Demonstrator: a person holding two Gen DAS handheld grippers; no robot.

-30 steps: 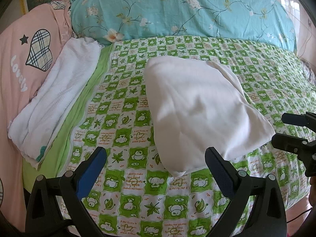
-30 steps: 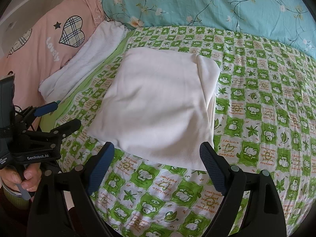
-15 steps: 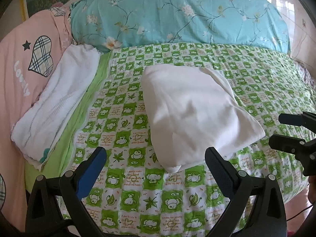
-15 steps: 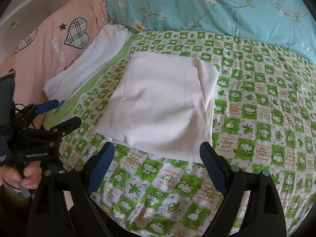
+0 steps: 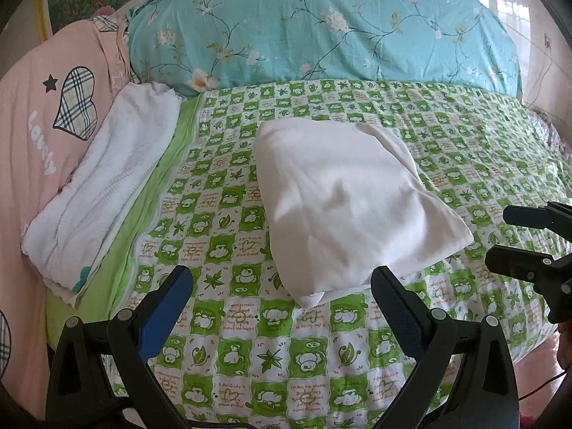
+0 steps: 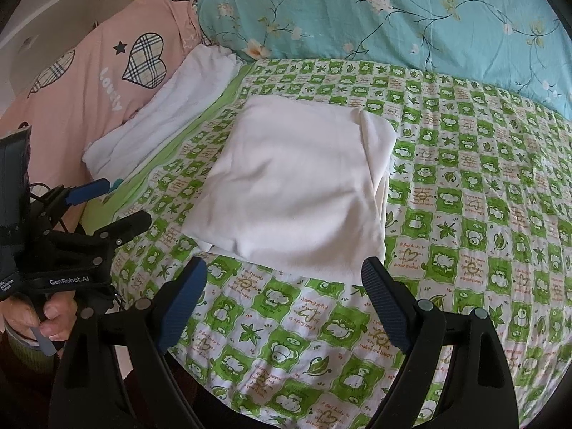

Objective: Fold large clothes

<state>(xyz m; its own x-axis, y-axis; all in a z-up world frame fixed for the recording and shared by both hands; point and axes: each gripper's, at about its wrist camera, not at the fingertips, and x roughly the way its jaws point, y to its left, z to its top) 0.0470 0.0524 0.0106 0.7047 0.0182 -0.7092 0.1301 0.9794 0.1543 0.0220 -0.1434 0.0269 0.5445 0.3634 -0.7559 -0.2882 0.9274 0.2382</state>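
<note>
A white garment (image 5: 350, 200) (image 6: 296, 189) lies folded into a thick rectangle on the green-and-white patterned bedspread (image 5: 250, 350) (image 6: 464, 250). My left gripper (image 5: 282, 296) hangs just short of its near corner, jaws wide open, nothing between them. My right gripper (image 6: 286, 286) stands open above the bedspread at the garment's near edge, also empty. In the left wrist view the right gripper (image 5: 514, 236) shows at the right edge. The right wrist view shows the left gripper (image 6: 111, 207) at the left, held by a hand (image 6: 43, 318).
A second folded white cloth (image 5: 103, 186) (image 6: 171, 107) lies along the left side of the bed beside a pink pillow (image 5: 39, 121) with a plaid heart. A turquoise floral quilt (image 5: 321, 25) is piled at the head. The bed's near edge drops off below the grippers.
Both grippers have drawn back a little from the folded garment, which now sits slightly farther away in both views. The garment itself has not moved.
</note>
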